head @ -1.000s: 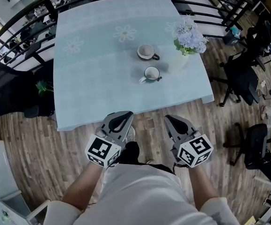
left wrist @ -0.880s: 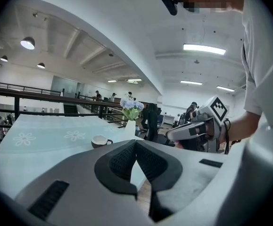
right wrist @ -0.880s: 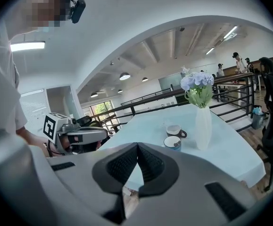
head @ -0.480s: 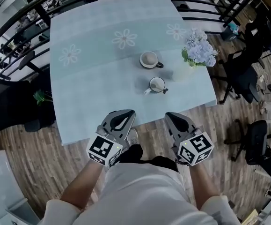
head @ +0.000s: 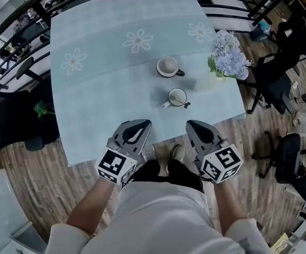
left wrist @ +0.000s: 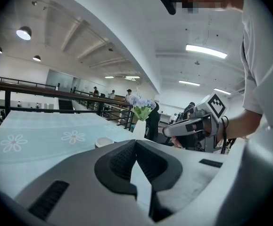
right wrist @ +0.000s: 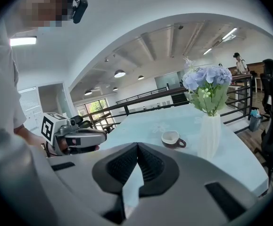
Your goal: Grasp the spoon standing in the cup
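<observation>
A white cup [head: 177, 96] stands on the pale blue tablecloth [head: 100, 94] near the table's front edge, and a spoon [head: 165, 104] leans out of it toward the lower left. A second cup [head: 168, 66] sits just behind it. My left gripper [head: 141, 123] and right gripper [head: 193, 124] hover side by side at the front edge, short of the cups, both shut and holding nothing. In the left gripper view the left gripper's [left wrist: 136, 142] jaws meet. The right gripper's [right wrist: 137, 146] jaws also meet in the right gripper view, where one cup [right wrist: 173, 138] shows beyond them.
A white vase of pale blue flowers [head: 226, 61] stands at the table's right edge, close to the cups. Black railings [head: 20, 23] run along the far and left sides. Office chairs [head: 287, 163] stand on the wooden floor to the right.
The table and cups have drawn nearer and lower in the head view. Both grippers now reach the table's front edge and have stayed shut.
</observation>
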`<act>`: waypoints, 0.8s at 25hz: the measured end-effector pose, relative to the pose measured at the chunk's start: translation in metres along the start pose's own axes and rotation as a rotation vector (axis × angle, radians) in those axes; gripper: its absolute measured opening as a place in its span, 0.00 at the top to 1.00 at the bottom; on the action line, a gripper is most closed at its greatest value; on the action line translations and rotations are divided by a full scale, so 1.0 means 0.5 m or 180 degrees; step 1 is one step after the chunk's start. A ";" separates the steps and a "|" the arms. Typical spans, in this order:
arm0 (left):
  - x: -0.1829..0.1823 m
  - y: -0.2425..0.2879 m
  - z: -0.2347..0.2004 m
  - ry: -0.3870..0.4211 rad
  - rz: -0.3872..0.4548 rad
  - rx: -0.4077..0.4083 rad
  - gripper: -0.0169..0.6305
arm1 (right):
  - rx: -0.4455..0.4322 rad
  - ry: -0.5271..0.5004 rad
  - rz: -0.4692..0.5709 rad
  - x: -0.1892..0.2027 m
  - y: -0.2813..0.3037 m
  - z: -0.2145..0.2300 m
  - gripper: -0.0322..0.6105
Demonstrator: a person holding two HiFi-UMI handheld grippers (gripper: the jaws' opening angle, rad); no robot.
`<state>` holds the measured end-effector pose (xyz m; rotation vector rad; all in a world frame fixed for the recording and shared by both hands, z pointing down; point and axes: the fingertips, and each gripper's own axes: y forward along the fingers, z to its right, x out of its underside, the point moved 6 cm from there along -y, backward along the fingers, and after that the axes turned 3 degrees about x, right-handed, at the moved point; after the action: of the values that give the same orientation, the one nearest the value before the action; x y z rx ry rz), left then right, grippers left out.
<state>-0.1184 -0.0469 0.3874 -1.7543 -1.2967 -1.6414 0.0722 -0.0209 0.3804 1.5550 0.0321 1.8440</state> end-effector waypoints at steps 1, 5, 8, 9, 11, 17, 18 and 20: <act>0.001 0.007 -0.003 -0.0012 -0.0008 -0.0006 0.94 | -0.0002 -0.0007 -0.0006 -0.002 0.005 0.007 0.92; 0.006 0.038 -0.010 -0.0051 -0.0057 -0.0063 0.94 | -0.0067 -0.0052 -0.0026 -0.014 0.023 0.038 0.92; 0.010 0.060 -0.013 -0.0094 -0.0081 -0.0155 0.94 | -0.0152 -0.0050 -0.0068 -0.015 0.038 0.065 0.92; 0.011 0.068 -0.014 -0.0110 -0.0087 -0.0190 0.94 | -0.0201 -0.0032 -0.0087 -0.016 0.044 0.075 0.92; 0.015 0.086 -0.019 -0.0138 -0.0110 -0.0262 0.94 | -0.0322 0.0020 -0.0118 -0.019 0.059 0.097 0.92; 0.029 0.136 -0.025 -0.0284 -0.0148 -0.0510 0.94 | -0.0622 -0.0143 -0.0278 -0.022 0.098 0.152 0.92; 0.032 0.144 -0.024 -0.0307 -0.0150 -0.0544 0.94 | -0.0666 -0.0177 -0.0302 -0.021 0.102 0.158 0.92; 0.038 0.159 -0.022 -0.0344 -0.0158 -0.0594 0.94 | -0.0765 -0.0309 -0.0344 -0.020 0.112 0.166 0.91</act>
<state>-0.0615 -0.0878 0.4308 -1.9586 -1.2792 -1.7666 0.1171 -0.1020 0.4196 1.4433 -0.1426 1.6220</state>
